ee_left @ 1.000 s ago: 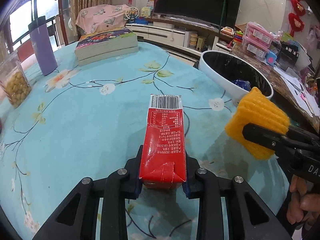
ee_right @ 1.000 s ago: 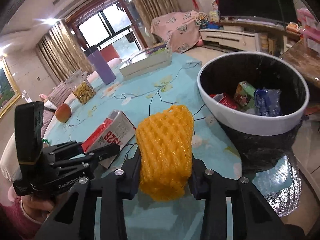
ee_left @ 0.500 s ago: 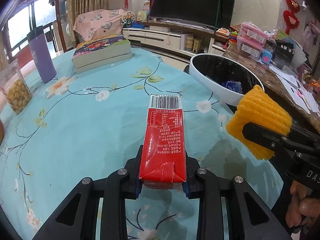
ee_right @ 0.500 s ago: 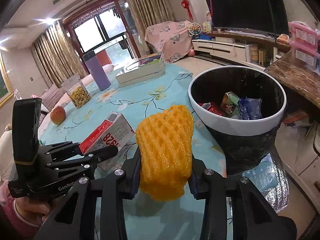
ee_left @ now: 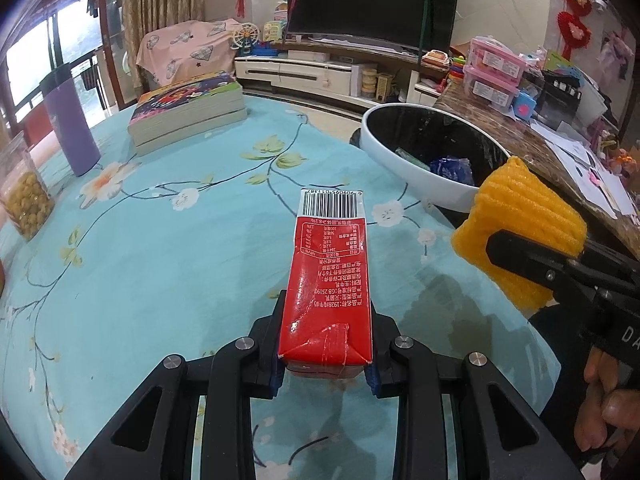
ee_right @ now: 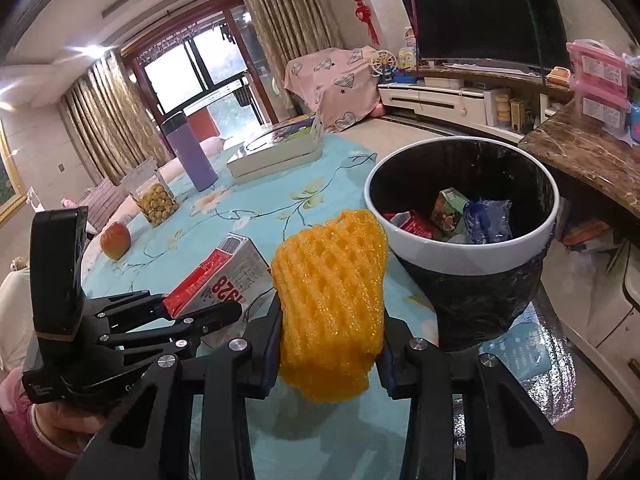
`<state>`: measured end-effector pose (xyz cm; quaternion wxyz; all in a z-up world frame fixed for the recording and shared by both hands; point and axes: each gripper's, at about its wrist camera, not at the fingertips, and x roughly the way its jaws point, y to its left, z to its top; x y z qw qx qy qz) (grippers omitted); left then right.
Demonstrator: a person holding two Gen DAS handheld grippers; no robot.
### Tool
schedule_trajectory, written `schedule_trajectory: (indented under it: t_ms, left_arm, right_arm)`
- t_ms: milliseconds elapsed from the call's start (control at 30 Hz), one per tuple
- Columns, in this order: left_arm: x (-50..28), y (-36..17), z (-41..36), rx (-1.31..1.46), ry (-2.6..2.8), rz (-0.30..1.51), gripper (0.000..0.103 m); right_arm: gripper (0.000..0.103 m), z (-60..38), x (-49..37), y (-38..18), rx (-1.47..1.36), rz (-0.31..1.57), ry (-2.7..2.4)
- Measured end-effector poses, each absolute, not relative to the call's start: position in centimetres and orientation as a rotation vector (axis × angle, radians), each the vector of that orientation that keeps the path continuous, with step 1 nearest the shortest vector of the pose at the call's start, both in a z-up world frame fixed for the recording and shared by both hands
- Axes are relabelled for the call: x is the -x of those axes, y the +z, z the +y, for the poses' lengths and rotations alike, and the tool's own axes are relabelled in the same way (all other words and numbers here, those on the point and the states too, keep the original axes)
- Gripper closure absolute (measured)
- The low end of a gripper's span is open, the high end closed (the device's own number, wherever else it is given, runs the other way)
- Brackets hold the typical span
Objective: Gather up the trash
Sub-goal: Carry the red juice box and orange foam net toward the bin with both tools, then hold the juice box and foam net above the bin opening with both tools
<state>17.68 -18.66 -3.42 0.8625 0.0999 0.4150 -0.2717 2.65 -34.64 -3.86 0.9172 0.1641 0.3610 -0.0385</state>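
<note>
My left gripper (ee_left: 326,344) is shut on a red milk carton (ee_left: 330,280), held above the blue flowered tablecloth (ee_left: 160,260). The same carton (ee_right: 224,280) shows in the right wrist view, clamped in the left gripper (ee_right: 192,308). My right gripper (ee_right: 330,344) is shut on a yellow foam fruit net (ee_right: 332,300), which also appears at the right of the left wrist view (ee_left: 520,236). The white-rimmed trash bin (ee_right: 472,248) with a black liner stands just off the table's right edge, holding several wrappers and cartons. Both grippers hover short of the bin (ee_left: 400,160).
On the table stand a stack of books (ee_left: 188,116), a purple tumbler (ee_left: 70,128) and a clear jar of yellow snacks (ee_left: 26,196). An apple (ee_right: 115,240) lies at the left. A marble counter (ee_right: 588,160) and TV cabinet (ee_left: 320,76) are beyond the bin.
Both grippers have lifted and drawn back a little with their loads, so the bin and the room behind it show more fully. Neither grip has altered.
</note>
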Motion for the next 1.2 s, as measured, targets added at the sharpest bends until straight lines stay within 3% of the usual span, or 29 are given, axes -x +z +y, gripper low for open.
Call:
schedule_trajectory:
  t_ms: [1200]
  left_arm:
    - [-19.2, -1.2, -24.8, -0.268, -0.672, 0.818, 0.074]
  right_arm:
    - [0.064, -42.1, -2.7, -2.4, -0.42, 0.711, -0.197]
